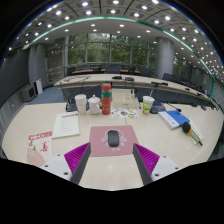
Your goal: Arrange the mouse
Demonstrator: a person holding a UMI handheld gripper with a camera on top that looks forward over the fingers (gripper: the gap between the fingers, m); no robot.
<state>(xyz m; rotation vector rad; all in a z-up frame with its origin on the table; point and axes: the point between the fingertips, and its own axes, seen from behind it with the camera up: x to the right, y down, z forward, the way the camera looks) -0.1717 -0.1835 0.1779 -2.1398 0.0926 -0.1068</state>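
Gripper view: a pale worktop (60,150) in a large open office is seen from low above its surface. The gripper (111,157) is shown at the near edge, its two fingers reaching forward, each lined with a magenta pad (76,154). The jaws are held wide apart, and nothing is gripped between them.

A dark grey mouse (113,138) is seen lying on a pink mouse mat (100,142), just ahead of the fingers and midway between them. The mouse is not touched by either finger.

Beyond the mat, a row of things is set across the worktop: a white paper cup (81,102), a small white jar with a red lid (94,104), and a stack of coloured cups (106,98) in red, green and orange. Further to the right, another paper cup with a green pattern (147,104) is placed.

To the left of the mat, a white booklet (66,124) is laid flat, and nearer the left finger a red and white printed sheet (38,143) is seen. To the right, a blue book (174,119) is laid at an angle.

Behind the worktop, further desks, office chairs and tall windows are visible under curved rows of ceiling lights.
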